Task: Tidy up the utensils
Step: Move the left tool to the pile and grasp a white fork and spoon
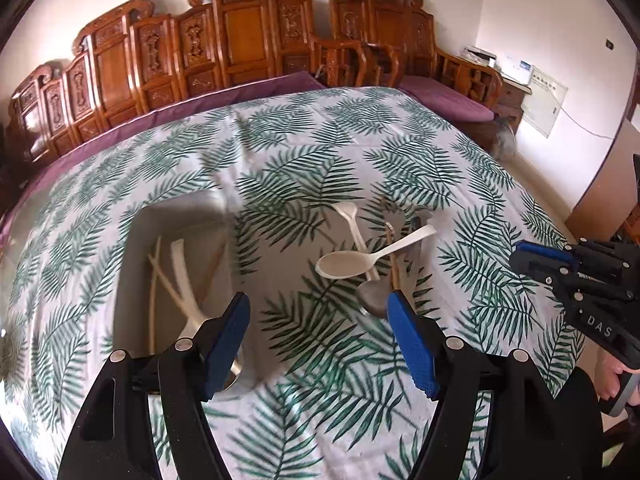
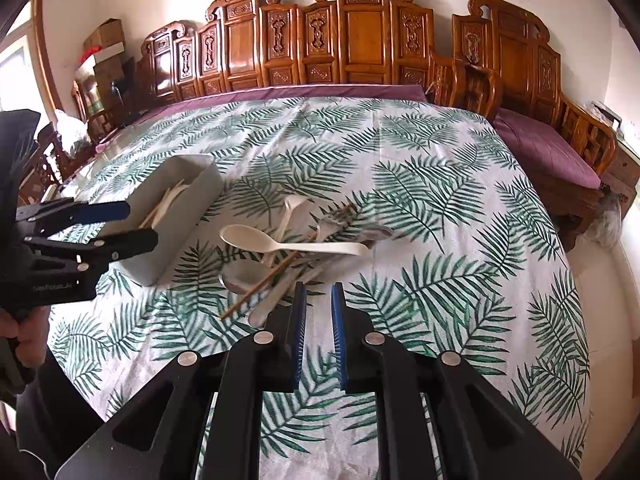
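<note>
Left gripper (image 1: 316, 336) hangs wide apart and empty between the grey tray (image 2: 176, 216) and utensil pile (image 2: 296, 248), right gripper (image 2: 319, 334) nearly together, pinching nothing.

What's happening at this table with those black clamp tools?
A person is sorting utensils with two handheld grippers. Some already lie in the gray tray; a loose pile, with a white spoon on top, waits on the leaf-print tablecloth. The left gripper is open near the tray. The right gripper is nearly closed and empty, just short of the pile.
</note>
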{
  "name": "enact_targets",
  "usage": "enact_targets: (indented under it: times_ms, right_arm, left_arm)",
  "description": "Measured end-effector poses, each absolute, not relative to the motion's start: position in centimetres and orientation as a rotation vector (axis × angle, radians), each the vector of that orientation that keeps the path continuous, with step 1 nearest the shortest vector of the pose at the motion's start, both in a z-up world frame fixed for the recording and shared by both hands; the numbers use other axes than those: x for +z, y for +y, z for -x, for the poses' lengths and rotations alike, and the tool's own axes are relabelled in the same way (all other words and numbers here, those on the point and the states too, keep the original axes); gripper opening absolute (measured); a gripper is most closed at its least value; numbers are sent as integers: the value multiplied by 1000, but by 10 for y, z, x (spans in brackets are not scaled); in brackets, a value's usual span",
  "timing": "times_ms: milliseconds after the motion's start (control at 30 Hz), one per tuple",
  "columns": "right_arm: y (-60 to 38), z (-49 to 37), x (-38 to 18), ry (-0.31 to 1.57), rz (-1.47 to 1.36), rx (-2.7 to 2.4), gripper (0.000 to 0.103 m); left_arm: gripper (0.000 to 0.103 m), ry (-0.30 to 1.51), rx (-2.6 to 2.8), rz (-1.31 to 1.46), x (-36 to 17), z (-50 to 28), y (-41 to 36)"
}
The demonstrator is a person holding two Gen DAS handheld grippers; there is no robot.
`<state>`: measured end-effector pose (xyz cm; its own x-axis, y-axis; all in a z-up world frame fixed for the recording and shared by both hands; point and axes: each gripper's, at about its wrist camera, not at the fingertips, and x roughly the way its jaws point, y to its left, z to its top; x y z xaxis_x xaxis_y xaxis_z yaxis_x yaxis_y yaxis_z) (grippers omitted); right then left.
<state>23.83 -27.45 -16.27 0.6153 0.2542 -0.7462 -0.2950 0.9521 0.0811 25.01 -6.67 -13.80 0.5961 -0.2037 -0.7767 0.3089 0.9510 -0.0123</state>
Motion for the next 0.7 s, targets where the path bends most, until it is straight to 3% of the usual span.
enact_targets:
  times_ms: [700]
  right_arm:
    - [-299,-252,-178,891,12,308,14]
  left_arm:
    - [68,1068,-376,-464,-209,-332,-156]
